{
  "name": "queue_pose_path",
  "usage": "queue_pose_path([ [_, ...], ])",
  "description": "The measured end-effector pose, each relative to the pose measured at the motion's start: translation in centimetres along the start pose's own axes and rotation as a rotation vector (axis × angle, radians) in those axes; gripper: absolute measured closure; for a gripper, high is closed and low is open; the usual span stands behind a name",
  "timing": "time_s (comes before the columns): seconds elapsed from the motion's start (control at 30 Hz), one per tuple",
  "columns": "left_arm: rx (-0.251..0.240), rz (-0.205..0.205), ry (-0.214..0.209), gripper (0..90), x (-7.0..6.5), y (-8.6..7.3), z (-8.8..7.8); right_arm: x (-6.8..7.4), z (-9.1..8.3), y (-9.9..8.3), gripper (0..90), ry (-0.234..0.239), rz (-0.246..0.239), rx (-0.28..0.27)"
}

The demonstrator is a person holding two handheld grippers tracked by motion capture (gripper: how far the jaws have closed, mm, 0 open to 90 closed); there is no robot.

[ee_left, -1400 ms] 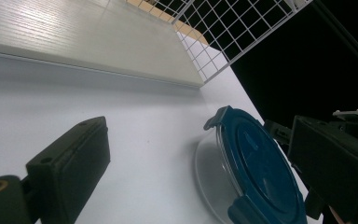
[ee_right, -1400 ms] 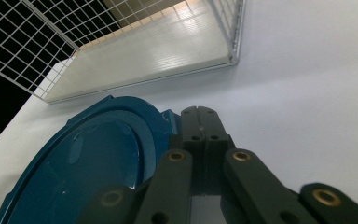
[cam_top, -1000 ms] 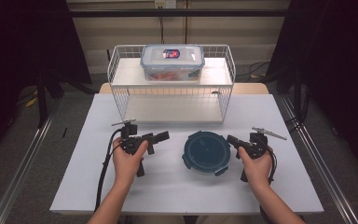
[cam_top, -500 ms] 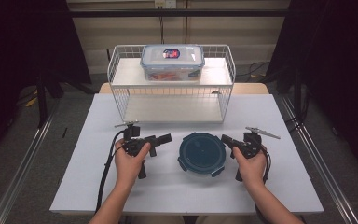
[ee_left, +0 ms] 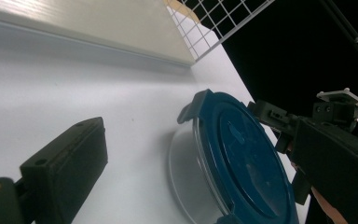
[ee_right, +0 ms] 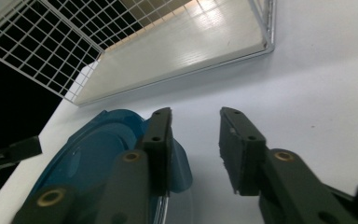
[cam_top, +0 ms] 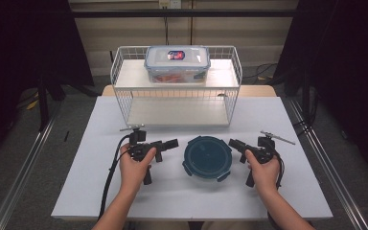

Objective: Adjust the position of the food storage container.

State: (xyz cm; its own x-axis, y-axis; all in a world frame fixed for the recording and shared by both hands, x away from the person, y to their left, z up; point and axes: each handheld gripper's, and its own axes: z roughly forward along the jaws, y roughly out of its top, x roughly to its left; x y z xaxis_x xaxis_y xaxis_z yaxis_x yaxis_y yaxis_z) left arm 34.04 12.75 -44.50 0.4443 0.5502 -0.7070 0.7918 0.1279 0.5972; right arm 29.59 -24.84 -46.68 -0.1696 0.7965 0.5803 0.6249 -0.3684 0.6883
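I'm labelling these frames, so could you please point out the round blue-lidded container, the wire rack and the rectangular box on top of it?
Round blue-lidded container (cam_top: 207,156), high view, centre of lid.
Wire rack (cam_top: 178,102), high view, front wire wall.
Rectangular box (cam_top: 177,57), high view, clear lid.

A round clear container (cam_top: 207,158) with a blue clip-on lid sits flat on the white table (cam_top: 96,191).

A white table (cam_top: 86,191) spans the lower half of the high view. A white wire shelf rack (cam_top: 117,96) stands at its far middle edge, and a round container with a dark blue clip lid (cam_top: 207,156) sits on the bare top at centre. A clear lidded food box (cam_top: 177,62) rests on the rack's upper shelf.
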Motion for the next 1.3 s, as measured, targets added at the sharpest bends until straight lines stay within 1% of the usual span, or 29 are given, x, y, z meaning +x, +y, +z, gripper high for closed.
queue_pose_path([
  [0.03,0.004,0.002,0.005,3.6,0.0,-0.1,0.1,0.0,-0.2,0.0,63.0,0.013,0.019,-0.002],
  [0.07,0.007,-0.001,0.000,3.6,0.0,-0.1,0.2,-0.2,-0.4,0.1,62.0,0.021,0.019,-0.012],
  [0.1,0.013,-0.003,-0.003,3.6,0.0,-0.1,0.3,-0.2,-0.6,0.1,60.7,0.031,0.034,-0.010],
  [0.17,0.020,-0.006,-0.006,3.7,0.0,-0.3,0.5,-0.2,-1.0,0.1,57.0,0.048,0.041,-0.013],
  [0.23,0.032,-0.014,-0.011,4.1,0.1,-0.4,0.7,-0.1,-1.3,0.0,56.4,0.061,0.055,-0.016],
  [0.27,0.037,-0.026,-0.019,4.3,0.1,-0.4,0.8,-0.1,-1.5,0.0,56.2,0.067,0.053,-0.016],
  [0.33,0.049,-0.025,-0.017,4.9,0.2,-0.5,0.9,-0.1,-1.8,0.0,54.7,0.073,0.066,-0.013],
  [0.37,0.057,-0.034,-0.021,5.0,0.2,-0.5,1.0,-0.2,-1.9,-0.1,54.3,0.084,0.081,-0.010],
  [0.43,0.060,-0.029,-0.016,5.6,0.2,-0.6,1.2,-0.3,-2.2,-0.2,53.3,0.099,0.110,0.001],
  [0.47,0.059,-0.033,-0.013,5.9,0.2,-0.6,1.4,-0.4,-2.4,-0.3,52.7,0.106,0.111,0.002],
  [0.53,0.063,-0.040,-0.022,7.2,0.2,-0.7,1.5,-0.4,-2.6,-0.4,51.0,0.106,0.124,0.008],
  [0.63,0.069,-0.040,-0.026,8.4,0.3,-0.8,1.8,-0.5,-2.9,-0.7,48.5,0.121,0.144,0.014],
  [0.7,0.072,-0.037,-0.024,9.2,0.2,-0.9,2.0,-0.5,-3.1,-0.9,48.4,0.124,0.147,0.027],
  [0.73,0.083,-0.038,-0.032,10.5,0.2,-1.0,2.2,-0.5,-3.1,-1.1,48.4,0.123,0.148,0.030],
  [0.8,0.096,-0.050,-0.038,11.8,0.1,-1.1,2.4,-0.5,-3.2,-1.3,48.3,0.133,0.150,0.037],
  [0.83,0.099,-0.058,-0.043,13.6,0.1,-1.2,2.5,-0.5,-3.2,-1.4,48.4,0.131,0.150,0.043],
  [0.87,0.115,-0.050,-0.040,14.8,0.2,-1.2,2.6,-0.4,-3.1,-1.5,48.2,0.131,0.151,0.046],
  [0.9,0.116,-0.061,-0.041,18.3,0.1,-1.3,2.7,-0.4,-3.0,-1.6,47.6,0.142,0.151,0.054],
  [0.93,0.118,-0.047,-0.036,18.9,0.2,-1.4,2.8,-0.4,-3.0,-1.7,47.0,0.150,0.151,0.062],
  [1.0,0.126,-0.053,-0.037,19.0,0.2,-1.3,2.8,-0.3,-2.8,-1.9,46.9,0.155,0.153,0.072],
  [1.03,0.122,-0.048,-0.036,19.6,0.2,-1.3,2.9,-0.3,-2.7,-2.0,47.7,0.158,0.149,0.081],
  [1.07,0.124,-0.049,-0.039,21.0,0.2,-1.3,2.9,-0.2,-2.7,-2.0,47.9,0.163,0.157,0.083],
  [1.1,0.130,-0.059,-0.040,22.2,0.2,-1.4,2.9,-0.2,-2.7,-2.1,48.1,0.169,0.156,0.087],
  [1.13,0.135,-0.056,-0.044,23.3,0.2,-1.4,3.0,-0.2,-2.7,-2.1,48.9,0.169,0.155,0.090],
  [1.17,0.137,-0.068,-0.050,24.8,0.2,-1.4,3.1,-0.2,-2.7,-2.1,48.8,0.169,0.156,0.091],
  [1.2,0.140,-0.092,-0.056,25.9,0.1,-1.5,3.1,-0.2,-2.7,-2.2,48.8,0.171,0.158,0.094],
  [1.23,0.153,-0.098,-0.061,26.8,0.1,-1.5,3.2,-0.2,-2.7,-2.2,48.9,0.172,0.159,0.094],
  [1.27,0.159,-0.087,-0.060,28.5,0.2,-1.5,3.2,-0.2,-2.6,-2.2,49.5,0.171,0.161,0.095],
  [1.3,0.164,-0.091,-0.066,29.3,0.2,-1.5,3.2,-0.2,-2.7,-2.3,50.7,0.171,0.159,0.100],
])
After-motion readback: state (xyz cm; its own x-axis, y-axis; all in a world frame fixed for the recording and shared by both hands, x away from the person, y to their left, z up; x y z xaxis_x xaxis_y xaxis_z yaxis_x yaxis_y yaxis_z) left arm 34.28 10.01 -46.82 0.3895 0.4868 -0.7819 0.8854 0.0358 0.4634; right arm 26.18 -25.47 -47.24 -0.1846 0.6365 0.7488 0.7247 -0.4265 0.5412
